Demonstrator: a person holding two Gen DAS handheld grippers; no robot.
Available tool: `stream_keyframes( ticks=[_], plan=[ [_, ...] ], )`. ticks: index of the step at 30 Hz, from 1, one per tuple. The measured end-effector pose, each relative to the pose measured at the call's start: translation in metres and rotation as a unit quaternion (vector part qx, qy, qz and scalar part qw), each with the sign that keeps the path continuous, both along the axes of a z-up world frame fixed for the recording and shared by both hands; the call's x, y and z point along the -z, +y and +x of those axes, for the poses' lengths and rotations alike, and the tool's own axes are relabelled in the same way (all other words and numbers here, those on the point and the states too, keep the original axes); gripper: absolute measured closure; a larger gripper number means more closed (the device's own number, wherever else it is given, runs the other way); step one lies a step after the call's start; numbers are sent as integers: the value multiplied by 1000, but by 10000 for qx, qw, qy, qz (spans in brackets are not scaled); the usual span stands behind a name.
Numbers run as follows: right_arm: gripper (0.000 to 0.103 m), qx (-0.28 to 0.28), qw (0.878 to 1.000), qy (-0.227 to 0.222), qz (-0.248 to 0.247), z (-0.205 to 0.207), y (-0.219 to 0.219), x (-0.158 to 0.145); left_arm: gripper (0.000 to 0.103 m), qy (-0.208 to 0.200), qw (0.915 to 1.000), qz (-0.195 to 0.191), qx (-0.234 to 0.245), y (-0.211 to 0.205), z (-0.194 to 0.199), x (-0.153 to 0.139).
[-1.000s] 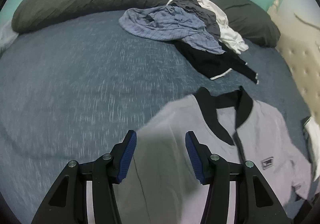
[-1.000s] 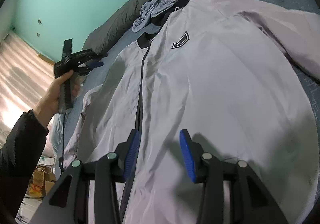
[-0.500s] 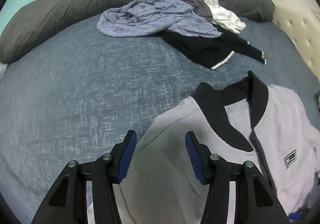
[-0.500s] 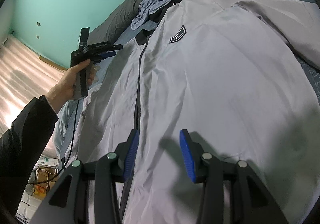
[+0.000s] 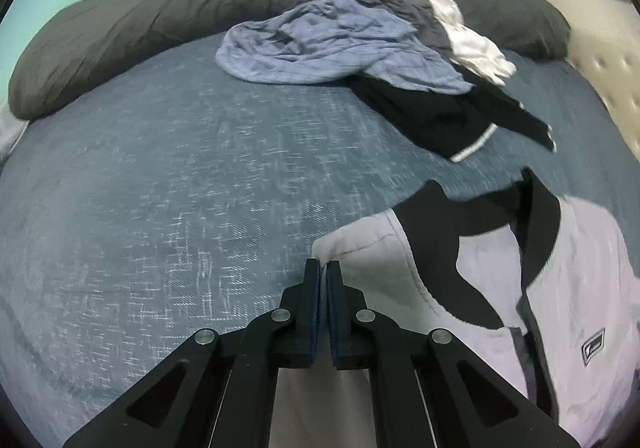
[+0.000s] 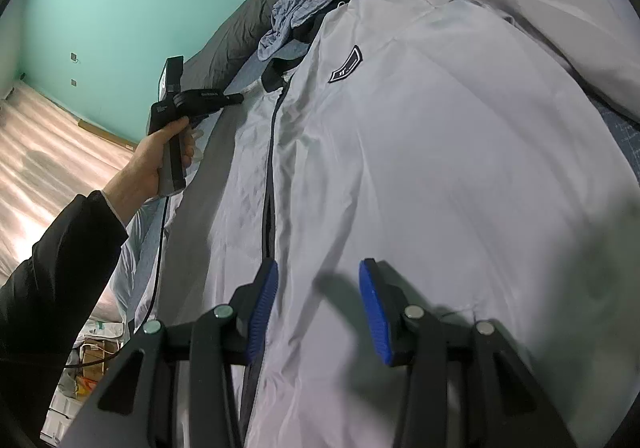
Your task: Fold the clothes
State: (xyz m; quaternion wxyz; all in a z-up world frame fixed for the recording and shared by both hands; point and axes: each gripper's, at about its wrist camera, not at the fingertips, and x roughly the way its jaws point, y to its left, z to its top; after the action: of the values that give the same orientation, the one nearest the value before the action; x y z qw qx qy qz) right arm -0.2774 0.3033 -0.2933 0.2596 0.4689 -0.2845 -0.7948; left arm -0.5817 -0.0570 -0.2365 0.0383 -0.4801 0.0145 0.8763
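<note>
A light grey zip jacket [image 5: 580,288] with a black collar and a chest badge lies front up on the blue bed cover [image 5: 160,188]. My left gripper [image 5: 323,276] is shut on the edge of the jacket's shoulder, beside the collar. In the right wrist view a hand [image 6: 156,164] holds that left gripper [image 6: 239,98] at the jacket's [image 6: 440,168] far left shoulder. My right gripper [image 6: 318,288] hangs open just above the jacket's lower front, right of the zip, with nothing between its blue pads.
A heap of loose clothes [image 5: 340,44], blue, grey, white and black, lies at the back of the bed against a long dark duvet roll [image 5: 180,8]. A tufted headboard [image 5: 600,60] stands at the right. Boxes [image 6: 92,348] sit on the floor beside the bed.
My left gripper moved to the jacket's shoulder edge and closed on it; it was open before. The right gripper has stayed open over the jacket's front.
</note>
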Motion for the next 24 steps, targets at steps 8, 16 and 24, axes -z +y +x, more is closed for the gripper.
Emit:
stream_keyframes(
  ticks=[8, 16, 24],
  plan=[
    [60, 28, 10000, -9, -26, 5, 2, 0, 100, -247, 9979, 357, -480, -18, -15, 11],
    [60, 53, 10000, 19, -57, 4, 1, -1, 92, -130, 9984, 390, -393, -15, -9, -5],
    [60, 102, 9999, 69, -104, 2, 0, 0, 64, 230, 9983, 299, -436, -3, -5, -32]
  ],
)
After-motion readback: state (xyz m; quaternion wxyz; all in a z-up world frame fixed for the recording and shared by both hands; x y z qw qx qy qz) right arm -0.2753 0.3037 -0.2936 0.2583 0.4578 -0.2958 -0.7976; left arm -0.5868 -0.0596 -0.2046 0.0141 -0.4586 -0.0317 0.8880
